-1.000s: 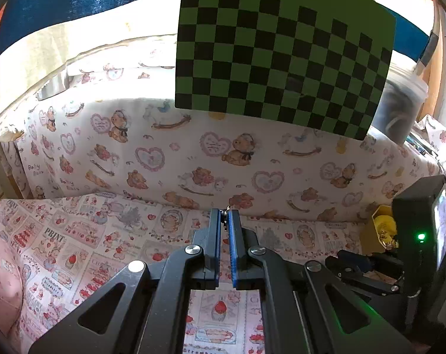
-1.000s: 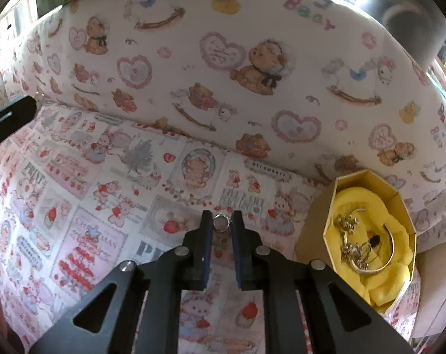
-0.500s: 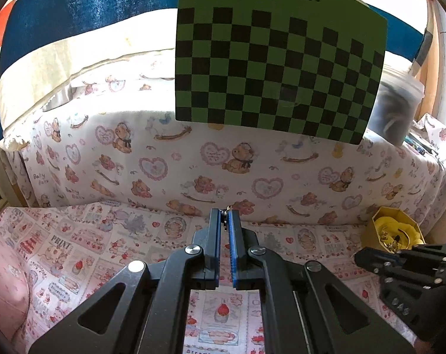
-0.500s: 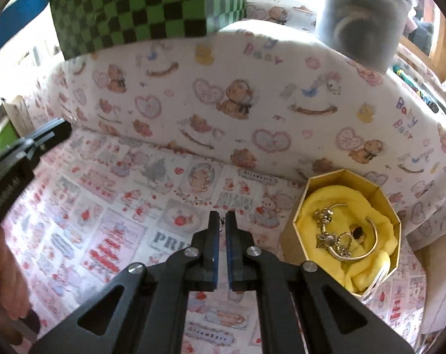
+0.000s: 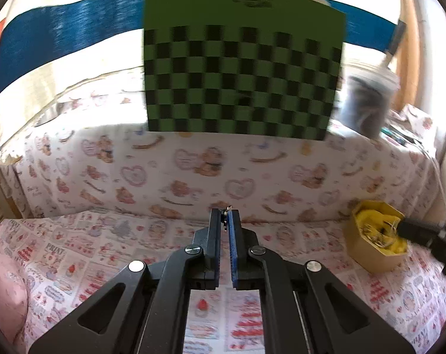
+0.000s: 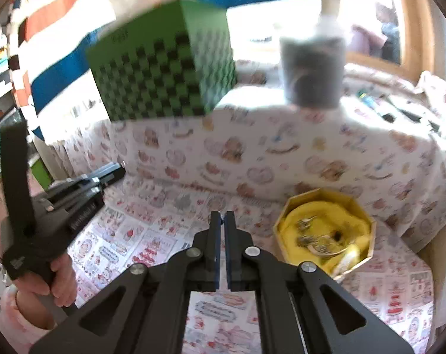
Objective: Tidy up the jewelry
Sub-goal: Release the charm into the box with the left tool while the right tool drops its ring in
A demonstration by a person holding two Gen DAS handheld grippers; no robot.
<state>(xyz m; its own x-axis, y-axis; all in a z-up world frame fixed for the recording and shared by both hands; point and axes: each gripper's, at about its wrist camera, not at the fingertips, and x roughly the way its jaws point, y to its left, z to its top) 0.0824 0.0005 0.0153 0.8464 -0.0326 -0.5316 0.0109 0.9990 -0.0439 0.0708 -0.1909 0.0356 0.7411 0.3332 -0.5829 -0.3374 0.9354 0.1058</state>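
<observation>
A: What is the left gripper [image 5: 225, 219] doing?

B: Its blue-padded fingers [image 5: 232, 236] are pinched nearly together on a small metal piece of jewelry [image 5: 226, 213], which pokes out at the tips. It hangs above the printed cloth [image 5: 110, 244].

A: And the right gripper [image 6: 222, 221]?

B: Its fingers are squeezed close too, with only a narrow slit between them. The view is too blurred to tell whether anything sits in that slit.

A: Where is the rest of the jewelry?

B: In the yellow octagonal box [image 6: 324, 231], near the right edge of the cloth, close to the padded back wall with the bear print [image 6: 282, 159]. Silvery pieces [image 6: 314, 240] lie on its yellow lining. The right gripper's tips are just left of it, apart.

A: Anything behind?

B: A green checkerboard box [image 5: 240, 73] stands on top of the wall.
</observation>
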